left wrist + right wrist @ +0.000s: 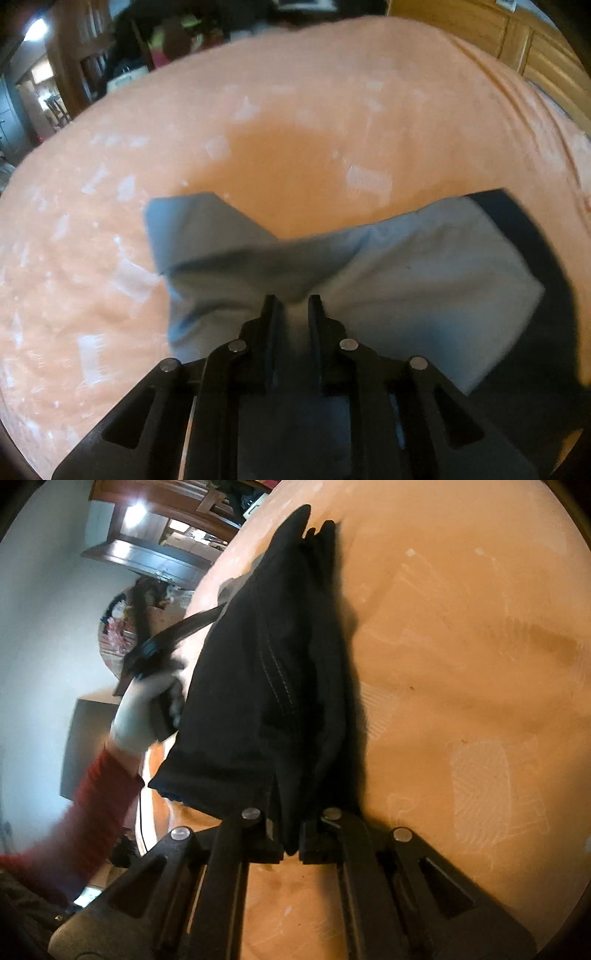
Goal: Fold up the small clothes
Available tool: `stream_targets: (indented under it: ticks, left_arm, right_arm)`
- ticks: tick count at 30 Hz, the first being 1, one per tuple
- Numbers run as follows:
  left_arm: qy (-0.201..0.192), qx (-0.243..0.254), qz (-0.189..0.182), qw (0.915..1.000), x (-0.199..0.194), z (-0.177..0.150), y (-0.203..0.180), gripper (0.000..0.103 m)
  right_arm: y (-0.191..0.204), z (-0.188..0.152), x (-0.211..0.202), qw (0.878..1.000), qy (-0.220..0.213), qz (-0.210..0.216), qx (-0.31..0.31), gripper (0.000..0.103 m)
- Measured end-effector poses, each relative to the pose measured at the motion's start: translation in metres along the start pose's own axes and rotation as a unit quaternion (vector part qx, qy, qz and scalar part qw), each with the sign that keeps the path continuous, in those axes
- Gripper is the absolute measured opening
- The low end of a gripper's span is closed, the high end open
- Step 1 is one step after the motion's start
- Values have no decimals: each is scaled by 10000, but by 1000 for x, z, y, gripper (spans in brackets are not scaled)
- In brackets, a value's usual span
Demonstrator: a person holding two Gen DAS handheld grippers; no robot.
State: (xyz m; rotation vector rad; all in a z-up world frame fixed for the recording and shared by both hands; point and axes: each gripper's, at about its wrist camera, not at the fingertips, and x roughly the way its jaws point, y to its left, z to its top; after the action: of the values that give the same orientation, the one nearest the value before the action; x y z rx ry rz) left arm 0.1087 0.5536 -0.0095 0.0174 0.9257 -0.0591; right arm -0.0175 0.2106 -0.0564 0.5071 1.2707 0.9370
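Note:
A small garment hangs lifted above the orange table (pixel 295 110). In the left wrist view it shows as pale grey-blue cloth (pixel 406 266) with a dark band along its right edge. My left gripper (pixel 294 304) is shut on a bunched fold of it. In the right wrist view the same kind of cloth looks black (pixel 258 686), with a line of pale stitching. It drapes away from my right gripper (pixel 291 830), which is shut on its near edge. A gloved hand (pixel 144 709) in a red sleeve (pixel 99 794) holds the other gripper (pixel 159 646) at the cloth's far left side.
The orange table top (pixel 461 664) is scuffed with white patches and stretches wide to the right. Wooden cabinets (pixel 535 48) stand behind the table at the right. Dark shelving (pixel 74 55) and room clutter lie past its far left edge.

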Motion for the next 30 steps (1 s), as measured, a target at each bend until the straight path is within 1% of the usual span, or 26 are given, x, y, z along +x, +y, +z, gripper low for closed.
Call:
stream_targets:
  ticks: [1,2,3,5,6,7,8,9,10,11,12,14,15,17,19,20,21,22,23,24,25,26,27,28,29,30]
  left_arm:
    - [-193,37,-159,9997,-20,-9,-3,10]
    - [-494,191,-386,9978,-54,-28,-11,10]
    - [-644,293,-468,9964,-77,-42,-18,11]
    - [-826,416,-821,9923,-119,-83,-25,11]
    - [-815,416,-922,9915,-136,-105,-30,11]
    - [-708,404,-1065,9910,-144,-123,-33,11]
    - [-512,488,-1159,9907,-144,-143,-42,12]
    - [-147,651,-1048,9922,-135,-164,-54,15]
    - [95,691,-946,9931,-126,-186,-60,8]
    - [-47,634,-939,9936,-129,-198,-60,8]
    - [-125,566,-972,9936,-133,-199,-59,8]
    - [-133,511,-968,9939,-147,-197,-58,8]
    - [-135,616,-888,9941,-153,-197,-62,8]
    - [-37,839,-700,9940,-156,-202,-69,8]
    - [0,856,-593,9946,-156,-196,-70,8]
    - [-23,839,-533,9950,-162,-195,-73,8]
    - [-180,765,-318,9964,-177,-193,-75,12]
    - [-288,637,-169,9974,-182,-190,-74,20]
    - [-375,406,16,9985,-193,-191,-68,23]
    - [-400,146,301,9986,-200,-192,-62,37]
    - [-363,-49,752,9965,-202,-194,-57,48]
    - [-295,-150,1070,9937,-200,-198,-55,50]
    - [-183,-272,1303,9909,-195,-203,-52,51]
    - [-28,-410,1413,9891,-188,-209,-49,54]
    - [116,-550,1464,9876,-181,-214,-47,55]
    - [251,-711,1487,9860,-173,-219,-44,55]
  right_arm:
    - [-2,-1,0,10000,-14,51,18,1]
    - [-6,-1,0,10000,-25,74,14,1]
    - [-8,-4,-2,10000,-27,81,12,1]
    - [-13,-3,-1,9999,-31,111,30,1]
    - [-16,-3,-1,9999,-33,120,31,1]
    - [-13,-3,1,9999,-39,122,22,1]
    - [-17,-3,-1,9999,-44,119,11,1]
    - [-18,-4,0,9999,-48,111,3,1]
    - [-21,-4,0,9999,-41,96,-2,1]
    - [-17,-6,1,10000,-45,73,-18,1]
    - [-12,-6,2,10000,-46,51,-34,1]
    - [0,-4,7,10000,-23,31,-22,0]
    - [7,-3,10,10000,-15,22,-13,0]
    - [8,-3,9,10000,-19,-8,-11,1]
    - [15,-3,6,10000,-28,-71,17,2]
    - [25,-5,-1,9995,-103,-289,-32,11]
    - [43,-7,-8,9982,-195,-526,-213,14]
    - [66,-15,-23,9941,-341,-809,-643,20]
    - [89,-23,-31,9881,-508,-1088,-964,35]
    - [104,-34,-41,9804,-699,-1383,-1218,63]
    - [115,-44,-47,9734,-850,-1610,-1389,78]
    - [126,-58,-51,9613,-1062,-1954,-1629,98]
    - [136,-76,-51,9419,-1253,-2470,-1900,101]
    - [140,-85,-48,9302,-1303,-2769,-2028,101]
    - [144,-98,-42,9146,-1351,-3127,-2177,100]
    - [145,-105,-37,9071,-1383,-3292,-2230,100]
